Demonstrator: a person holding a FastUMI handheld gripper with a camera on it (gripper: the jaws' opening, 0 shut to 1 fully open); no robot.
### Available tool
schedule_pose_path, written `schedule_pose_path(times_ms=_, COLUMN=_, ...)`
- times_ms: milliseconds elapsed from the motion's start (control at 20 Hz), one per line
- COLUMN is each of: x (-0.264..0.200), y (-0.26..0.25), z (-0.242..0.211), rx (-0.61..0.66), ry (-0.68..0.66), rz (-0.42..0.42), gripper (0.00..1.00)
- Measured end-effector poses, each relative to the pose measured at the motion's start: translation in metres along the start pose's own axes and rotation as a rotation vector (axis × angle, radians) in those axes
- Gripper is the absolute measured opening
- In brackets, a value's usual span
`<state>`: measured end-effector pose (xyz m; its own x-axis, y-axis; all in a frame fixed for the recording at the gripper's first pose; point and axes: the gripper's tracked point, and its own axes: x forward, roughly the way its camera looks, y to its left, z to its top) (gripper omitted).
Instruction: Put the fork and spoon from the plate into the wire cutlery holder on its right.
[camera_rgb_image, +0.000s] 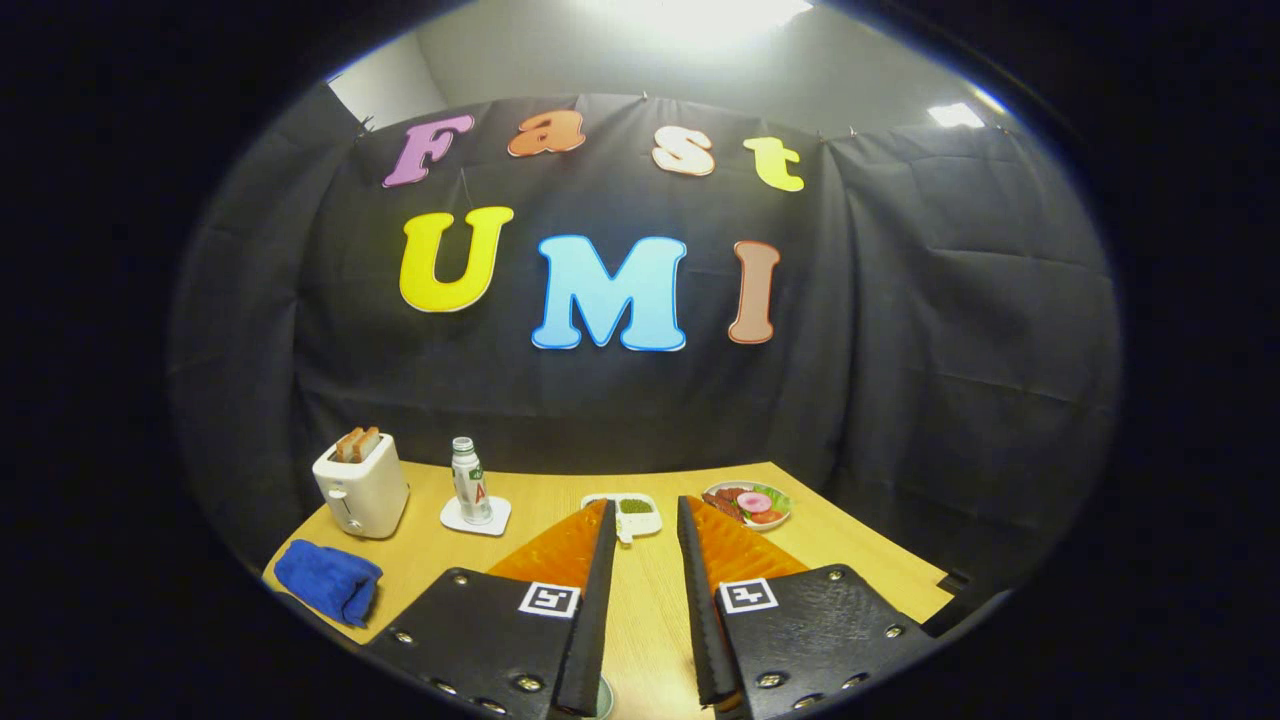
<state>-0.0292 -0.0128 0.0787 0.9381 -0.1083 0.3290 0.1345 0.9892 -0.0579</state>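
Far left on my table (860, 560) I see a crumpled blue cloth (328, 580). Behind it stands a white toaster (361, 487) with two slices of toast (357, 443) sticking up. Next comes a small bottle (468, 480) upright on a white coaster (476, 518). My gripper (642, 520) hangs above the wood, jaws parted a moderate gap and holding nothing. Just beyond their tips sits a white dish of green bits (634, 511), then a plate of food (748, 502) to its right. I cannot make out the fork, spoon or wire holder.
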Motion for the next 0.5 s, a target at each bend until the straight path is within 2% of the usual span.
schedule_pose_path(times_ms=500, x=0.016, y=0.013, z=-0.014, rx=-0.014, ry=0.059, rz=0.043, gripper=0.37)
